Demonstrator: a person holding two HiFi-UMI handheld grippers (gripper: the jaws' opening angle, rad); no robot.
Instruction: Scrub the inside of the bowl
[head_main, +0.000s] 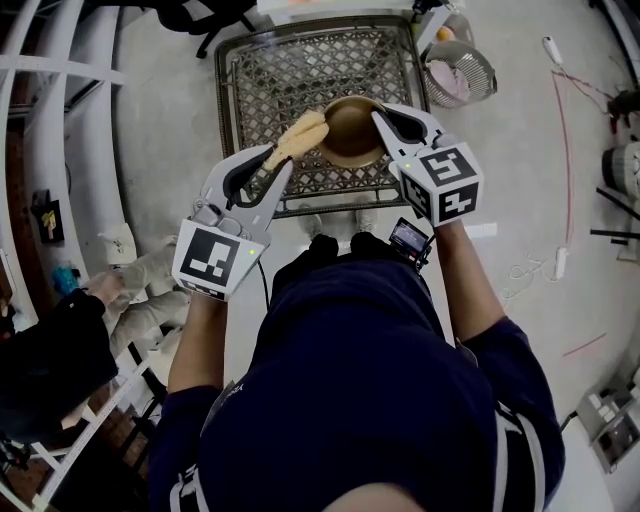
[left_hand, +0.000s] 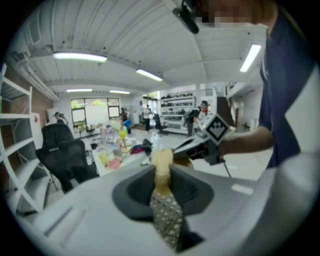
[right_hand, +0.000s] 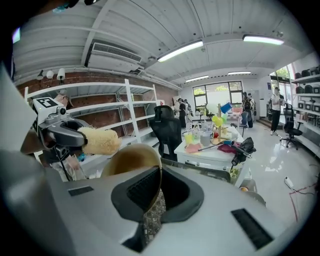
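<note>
Head view: the left gripper (head_main: 276, 160) has its jaws pressed onto one end of a yellow sponge (head_main: 299, 137). The sponge's long axis runs from the jaws up and to the right, and its free end points at the left rim of the brown bowl (head_main: 351, 130). Whether the sponge touches the rim is not clear. The right gripper (head_main: 381, 119) pinches the bowl's right rim. The bowl's hollow faces up toward the camera, and it sits over the middle of the near edge of the wire mesh table (head_main: 262, 70). A wire basket (head_main: 478, 62) stands on the floor off the table's far right corner.

Left gripper view: both jaws clamp the sponge, which sticks straight out past the tips, with mesh visible below. Ahead and to the right, the right gripper reaches in with its marker cube uppermost.

Right gripper view: the jaws are almost together, with the thin bowl wall nipped between them. The bowl stands on edge, its hollow turned left toward the sponge. The sponge lies level there in the left gripper, pointing at the bowl's upper rim.
</note>
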